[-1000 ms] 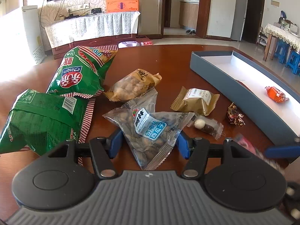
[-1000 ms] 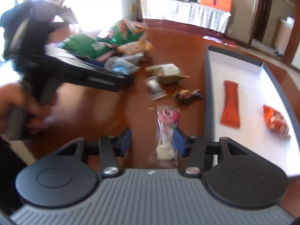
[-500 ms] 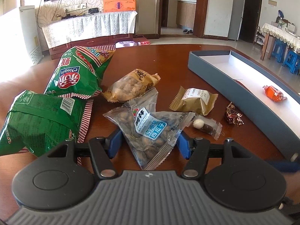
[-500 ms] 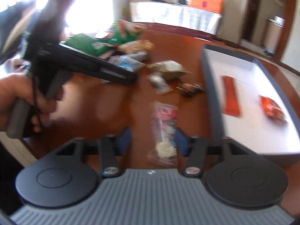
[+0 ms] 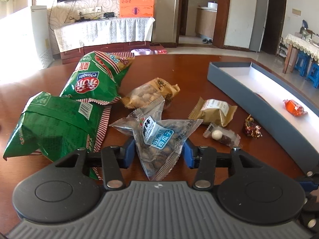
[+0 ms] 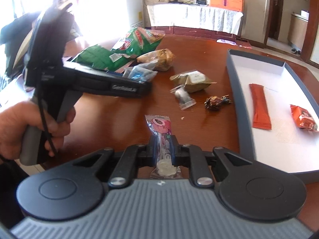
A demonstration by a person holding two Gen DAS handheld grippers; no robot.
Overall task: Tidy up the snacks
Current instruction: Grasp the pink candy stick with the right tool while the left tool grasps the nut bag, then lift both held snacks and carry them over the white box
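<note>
Snacks lie on a brown table. My left gripper is open, its blue fingers on either side of a clear watermelon seed packet that lies on the table. My right gripper is shut on a pink lollipop packet near the table's front. The grey box with a white inside stands at the right and holds an orange stick packet and an orange candy. The box and the candy also show in the left wrist view.
Two green chip bags, a peanut bag, a tan cake packet, a small ball packet and a dark foil candy lie between the grippers and the box. The left hand and its gripper body fill the right view's left side.
My right gripper has shut on the pink lollipop packet, which lay between its open fingers before. My left gripper has stayed open around the seed packet.
</note>
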